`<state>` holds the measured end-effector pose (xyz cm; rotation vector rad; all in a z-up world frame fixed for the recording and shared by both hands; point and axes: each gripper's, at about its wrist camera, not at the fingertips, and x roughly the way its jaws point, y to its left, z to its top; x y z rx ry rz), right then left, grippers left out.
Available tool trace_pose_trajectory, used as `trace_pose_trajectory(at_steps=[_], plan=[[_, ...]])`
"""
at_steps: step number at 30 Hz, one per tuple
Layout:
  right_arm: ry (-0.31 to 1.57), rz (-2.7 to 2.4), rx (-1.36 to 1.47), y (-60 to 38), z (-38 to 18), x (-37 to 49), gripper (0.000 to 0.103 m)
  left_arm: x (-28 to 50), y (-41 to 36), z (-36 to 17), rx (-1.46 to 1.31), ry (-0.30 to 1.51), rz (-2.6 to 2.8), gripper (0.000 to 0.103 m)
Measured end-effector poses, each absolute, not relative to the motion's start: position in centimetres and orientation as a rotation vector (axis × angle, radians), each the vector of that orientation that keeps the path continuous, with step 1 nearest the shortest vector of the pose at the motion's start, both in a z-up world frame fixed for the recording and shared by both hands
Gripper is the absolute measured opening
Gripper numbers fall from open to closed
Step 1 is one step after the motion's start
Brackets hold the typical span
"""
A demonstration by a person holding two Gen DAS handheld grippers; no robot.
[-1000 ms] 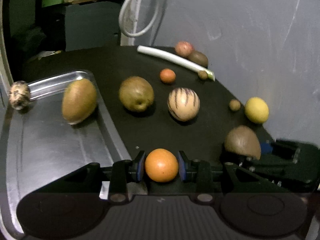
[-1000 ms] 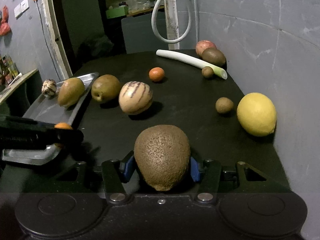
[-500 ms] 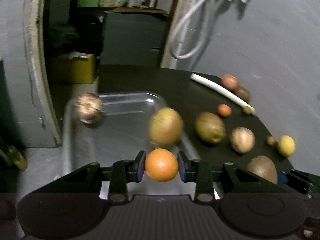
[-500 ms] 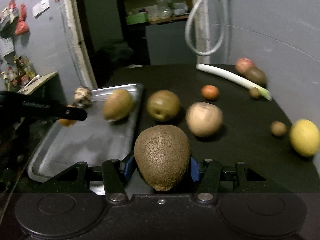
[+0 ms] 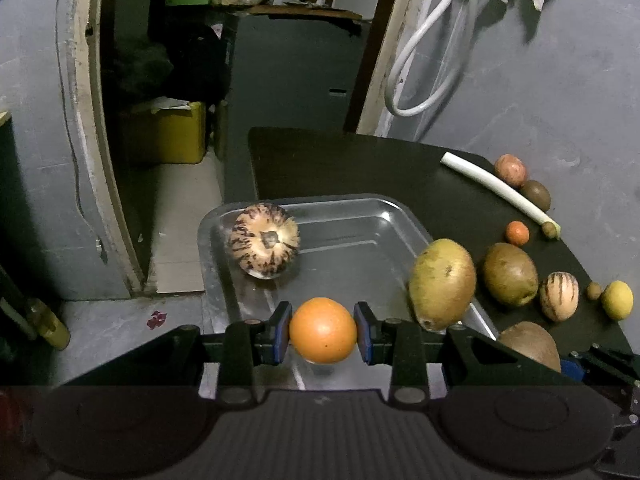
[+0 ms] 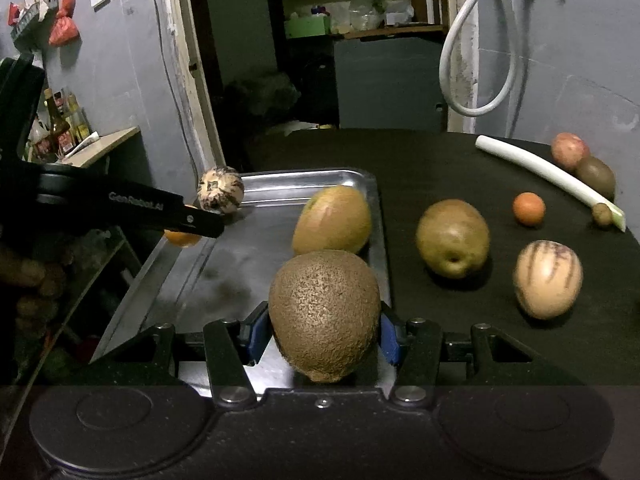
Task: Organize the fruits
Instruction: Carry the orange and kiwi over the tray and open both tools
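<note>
My left gripper (image 5: 322, 331) is shut on a small orange (image 5: 322, 329), held over the near end of the metal tray (image 5: 360, 236). My right gripper (image 6: 323, 334) is shut on a large brown kiwi-like fruit (image 6: 324, 312) above the tray's (image 6: 224, 264) near right corner. On the tray lie a striped melon (image 5: 263, 246) at the far left and a green-yellow mango (image 5: 442, 284) against the right rim. From the right wrist view the left gripper's arm (image 6: 120, 208) crosses the tray's left side, with the orange (image 6: 182, 237) partly hidden under it.
On the black table (image 6: 440, 168) right of the tray lie a brown pear (image 6: 453, 238), a striped melon (image 6: 547, 278), a small tangerine (image 6: 529, 209), a leek (image 6: 548, 176), a reddish fruit (image 6: 569, 150), kiwis (image 6: 600, 176) and a lemon (image 5: 617, 300). A grey wall borders the right.
Both grippers have carried their fruit leftward from over the black table to over the tray. Each grip has stayed the same.
</note>
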<state>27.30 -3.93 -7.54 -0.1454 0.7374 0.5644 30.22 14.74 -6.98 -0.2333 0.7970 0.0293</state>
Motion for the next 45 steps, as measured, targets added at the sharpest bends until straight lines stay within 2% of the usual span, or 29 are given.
trace_pose_trajectory(at_steps=[26, 32, 36, 41, 45], plan=[[0.764, 0.528, -0.232, -0.9, -9.4, 27.6, 0.057, 30.5, 16.1, -8.9, -0.203, 0.829, -0.003, 0.038], [0.729, 0.544, -0.227, -1.2, -8.5, 27.0, 0.067, 29.7, 16.3, -8.3, -0.255, 0.808, -0.002, 0.06], [0.712, 0.547, -0.216, -2.2, -7.8, 26.3, 0.073, 29.0, 16.0, -7.5, -0.282, 0.784, 0.021, 0.079], [0.688, 0.546, -0.206, -4.0, -6.7, 25.3, 0.08, 28.1, 15.7, -6.4, -0.318, 0.759, 0.061, 0.088], [0.675, 0.537, -0.188, -5.9, -5.7, 24.6, 0.087, 27.1, 15.4, -5.5, -0.35, 0.74, 0.105, 0.1]])
